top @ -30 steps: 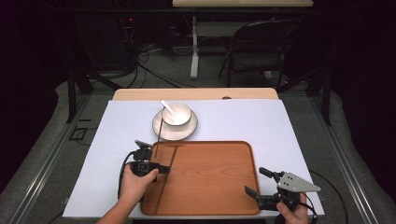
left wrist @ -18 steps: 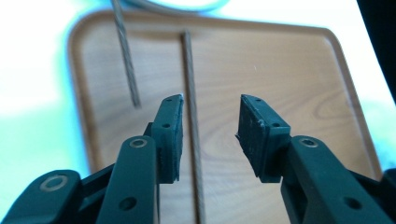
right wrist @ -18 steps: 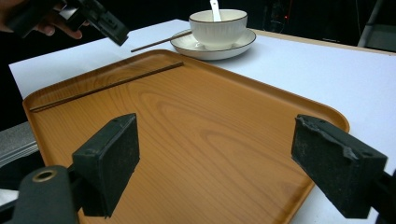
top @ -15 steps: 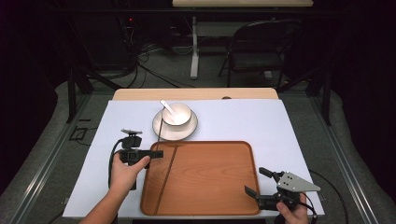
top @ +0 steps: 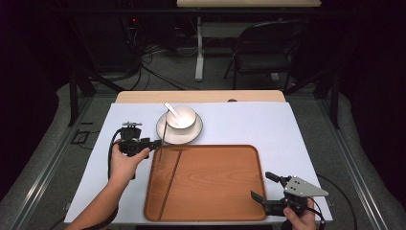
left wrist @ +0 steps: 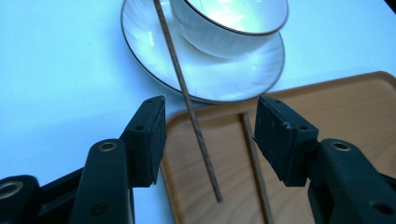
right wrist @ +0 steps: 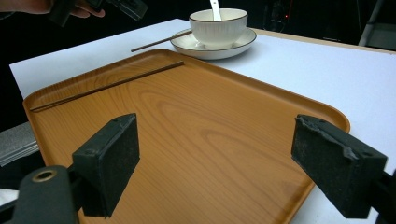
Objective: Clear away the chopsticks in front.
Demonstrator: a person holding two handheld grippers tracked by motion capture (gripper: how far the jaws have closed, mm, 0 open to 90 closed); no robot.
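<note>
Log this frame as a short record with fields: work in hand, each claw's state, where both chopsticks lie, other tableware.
work: moving chopsticks from tray to plate
left claw: open, jaws just opened, nothing gripped
right claw: open, empty, at the tray's near right corner
first chopstick: leans across plate rim and tray edge
second chopstick: flat in the tray, left side
bowl: on the plate, spoon inside

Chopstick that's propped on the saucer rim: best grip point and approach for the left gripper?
Grip the chopstick on its raised mid-span, between the saucer rim and the tray edge. There it stands clear of both surfaces, so the fingers can probably pass either side. Come from above with the left gripper, jaws across the stick. Its lower tip rests on the tray, too flat to get under.
</note>
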